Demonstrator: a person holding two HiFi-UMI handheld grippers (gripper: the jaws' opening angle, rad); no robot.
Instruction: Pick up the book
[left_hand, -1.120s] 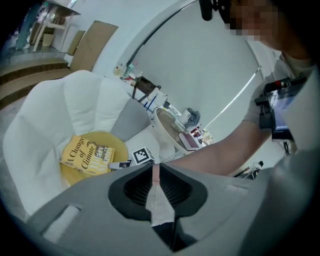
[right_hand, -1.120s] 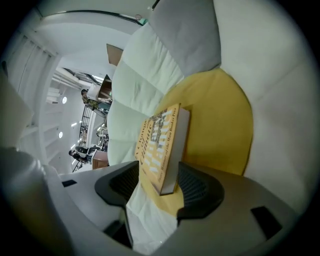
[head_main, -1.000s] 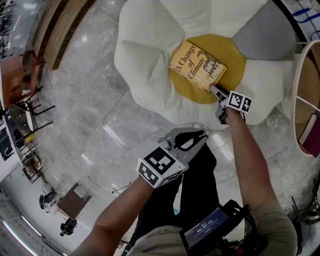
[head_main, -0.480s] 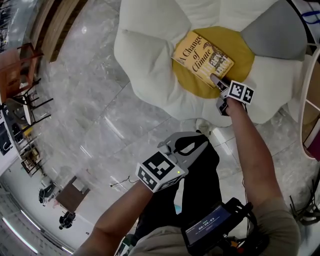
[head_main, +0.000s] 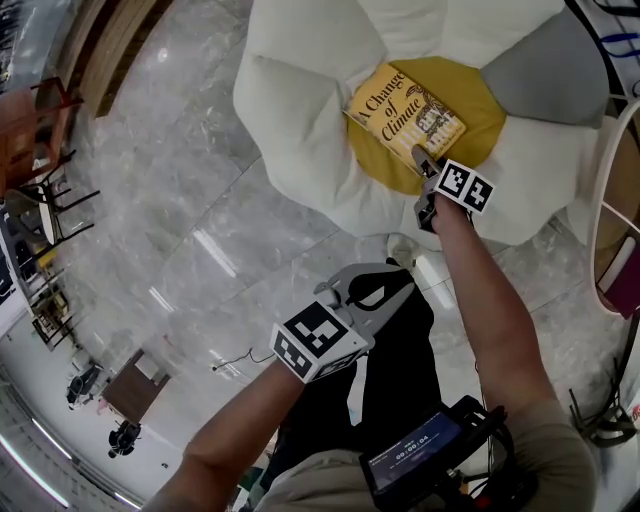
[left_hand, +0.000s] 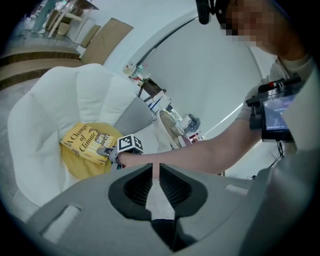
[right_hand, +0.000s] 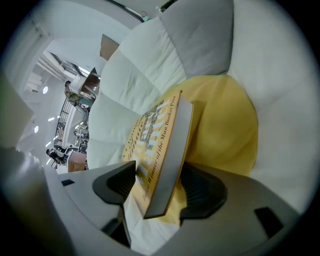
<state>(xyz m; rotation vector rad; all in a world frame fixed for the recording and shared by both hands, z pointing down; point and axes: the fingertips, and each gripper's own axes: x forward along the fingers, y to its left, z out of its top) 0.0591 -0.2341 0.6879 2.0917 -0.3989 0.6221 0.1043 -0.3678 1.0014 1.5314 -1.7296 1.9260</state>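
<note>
A yellow book (head_main: 405, 110) titled "A Change of Climate" lies on the yellow centre cushion (head_main: 482, 125) of a white petal-shaped seat (head_main: 300, 110). My right gripper (head_main: 418, 155) reaches down to the book's near edge. In the right gripper view the book (right_hand: 160, 135) has its corner between the jaws of my right gripper (right_hand: 160, 170), which stand wide with a thin gap on the cover side. My left gripper (head_main: 403, 275) hangs back over the floor with its jaws together and nothing in them. From the left gripper view I see the book (left_hand: 85, 142) beyond my left gripper (left_hand: 155, 167).
A grey cushion (head_main: 545, 60) lies at the seat's far right. A white round shelf unit (head_main: 610, 200) stands to the right. Pale marble floor (head_main: 200, 220) spreads left of the seat, with wooden steps (head_main: 110, 60) and dark chairs (head_main: 50, 170) farther left.
My right gripper has slid a little left along the book's near edge and now has the book's corner between its jaws. The left gripper has stayed where it was.
</note>
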